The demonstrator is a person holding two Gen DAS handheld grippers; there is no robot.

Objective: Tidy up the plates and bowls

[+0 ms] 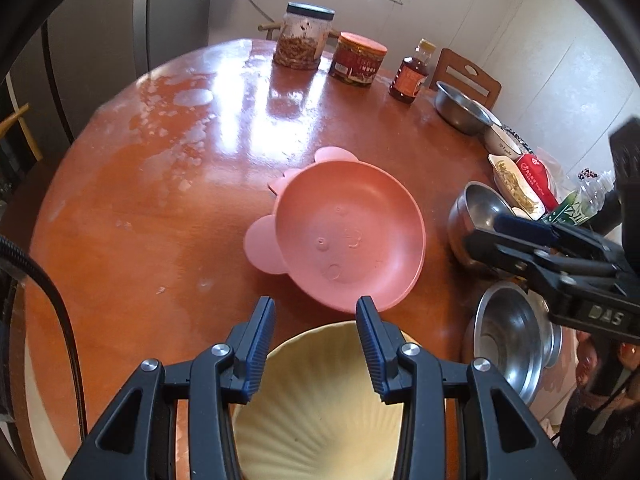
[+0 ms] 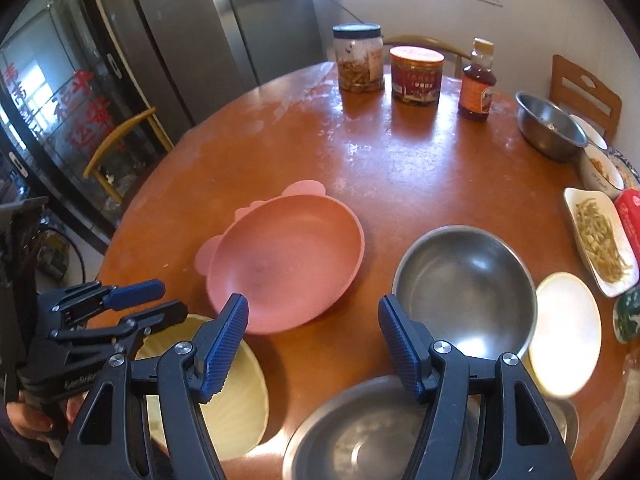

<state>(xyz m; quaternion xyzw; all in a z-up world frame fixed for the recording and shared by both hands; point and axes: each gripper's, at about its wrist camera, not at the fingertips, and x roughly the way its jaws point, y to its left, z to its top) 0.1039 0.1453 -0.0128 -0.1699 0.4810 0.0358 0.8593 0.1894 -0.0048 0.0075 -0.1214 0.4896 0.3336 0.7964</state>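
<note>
The left gripper (image 1: pixel 316 308) hangs with its jaws parted and nothing between the pads, over the far rim of the cream bowl (image 1: pixel 320 408), which sits at the near edge of the round table (image 1: pixel 160 200). The right gripper (image 2: pixel 314 312) also stands wide with nothing in its jaws, above the bare table between the pink plate (image 2: pixel 286 264) and two steel bowls. Taking the pink plate as the centre: the cream bowl lies just nearer than it, a deep steel bowl (image 2: pixel 466 288) sits just to its right, and a wider steel bowl (image 2: pixel 372 432) lies at the near edge, right of the cream bowl. A white saucer (image 2: pixel 566 332) touches the deep steel bowl's right side. Far behind the plate stand two jars (image 2: pixel 360 60) and a bottle (image 2: pixel 476 84); another steel bowl (image 2: pixel 550 126) sits far right.
</note>
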